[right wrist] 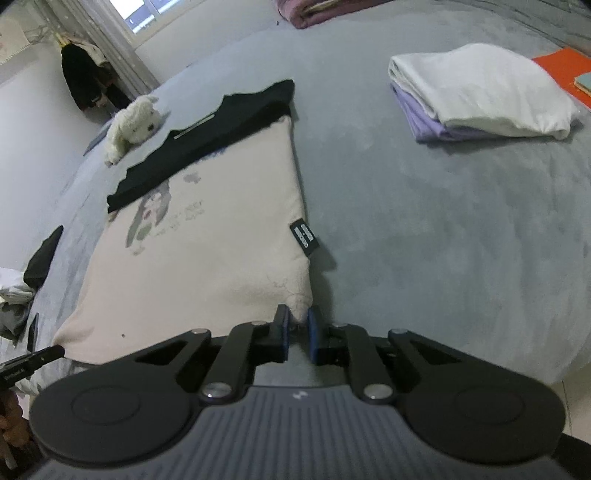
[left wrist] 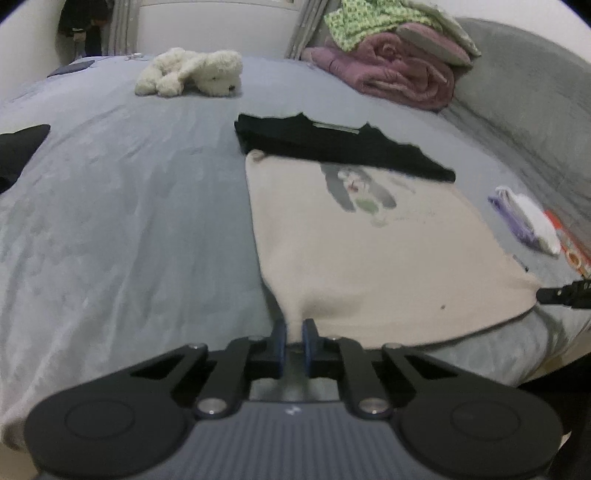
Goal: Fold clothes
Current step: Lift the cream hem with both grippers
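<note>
Two grippers pinch the near edge of one cream-coloured fleece garment with a faded cartoon print, which lies flat on a bed covered by a grey plush sheet. Left gripper: its blue-padded fingers are nearly together, with the garment's near left corner caught between them, the cloth drawn into a small peak at the pads. Right gripper: its fingers are likewise drawn in on the near right corner, where the fleece bunches up at the pads. In each wrist view the tip of the other gripper shows at the opposite near corner. A small black sewn label sticks out from the garment's right-hand edge, a little beyond the right gripper. Along the far end of the cream garment lies a folded black garment with a pale neck label, overlapping its edge. Well to the right on the sheet sits a folded stack of a white cloth over a lilac one, and past it an orange flat object. Farther off lie a white plush toy dog, a rolled pink quilt with green-patterned fabric on top, and a dark piece of clothing at the left edge of the bed.
</note>
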A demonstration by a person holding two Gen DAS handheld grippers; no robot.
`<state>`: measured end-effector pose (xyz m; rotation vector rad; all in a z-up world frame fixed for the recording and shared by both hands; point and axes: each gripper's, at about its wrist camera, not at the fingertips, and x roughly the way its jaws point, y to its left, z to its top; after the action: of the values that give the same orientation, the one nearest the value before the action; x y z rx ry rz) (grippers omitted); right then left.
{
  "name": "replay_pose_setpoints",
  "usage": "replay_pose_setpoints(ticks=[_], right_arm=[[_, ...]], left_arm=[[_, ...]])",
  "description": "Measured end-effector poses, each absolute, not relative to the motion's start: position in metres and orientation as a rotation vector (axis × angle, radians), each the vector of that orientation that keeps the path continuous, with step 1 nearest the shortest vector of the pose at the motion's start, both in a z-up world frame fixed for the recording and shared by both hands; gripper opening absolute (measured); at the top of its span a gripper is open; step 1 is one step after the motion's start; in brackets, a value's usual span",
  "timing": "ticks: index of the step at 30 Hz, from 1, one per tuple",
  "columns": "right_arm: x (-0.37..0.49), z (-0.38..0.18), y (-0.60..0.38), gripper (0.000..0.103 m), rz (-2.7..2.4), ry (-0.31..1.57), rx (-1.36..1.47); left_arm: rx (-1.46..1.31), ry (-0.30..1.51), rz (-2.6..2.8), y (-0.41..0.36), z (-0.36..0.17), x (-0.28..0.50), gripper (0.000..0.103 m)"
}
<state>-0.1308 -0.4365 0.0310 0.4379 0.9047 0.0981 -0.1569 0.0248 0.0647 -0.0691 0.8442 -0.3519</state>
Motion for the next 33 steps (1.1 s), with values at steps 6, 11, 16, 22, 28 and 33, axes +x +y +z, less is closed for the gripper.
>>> replay_pose_setpoints(ticks=[6, 11, 16, 22, 28, 33], right_arm=[[-0.140, 0.043, -0.437, 0.011, 0.070, 0.839, 0.464], [-0.150, 0.046, -0.432, 0.010, 0.065, 0.842, 0.456], [-0.159, 0.061, -0.432, 0.008, 0.056, 0.802, 0.453], [-0.149, 0.055, -0.430, 0.008, 0.022, 0.834, 0.417], [-0.152, 0.050, -0.431, 0.009, 0.019, 0.859, 0.403], [-0.151, 0.049, -0.424, 0.008, 0.008, 0.870, 0.373]], left_arm=[[-0.036, 0.849, -0.354, 0.020, 0.068, -0.157, 0.009], [0.055, 0.876, -0.355, 0.014, 0.065, -0.160, 0.008], [0.128, 0.875, -0.371, 0.011, 0.077, -0.165, 0.008], [0.145, 0.918, -0.343, 0.006, 0.062, -0.158, 0.008], [0.149, 0.941, -0.305, -0.001, 0.051, -0.160, 0.008], [0.152, 0.934, -0.288, -0.003, 0.050, -0.163, 0.008]])
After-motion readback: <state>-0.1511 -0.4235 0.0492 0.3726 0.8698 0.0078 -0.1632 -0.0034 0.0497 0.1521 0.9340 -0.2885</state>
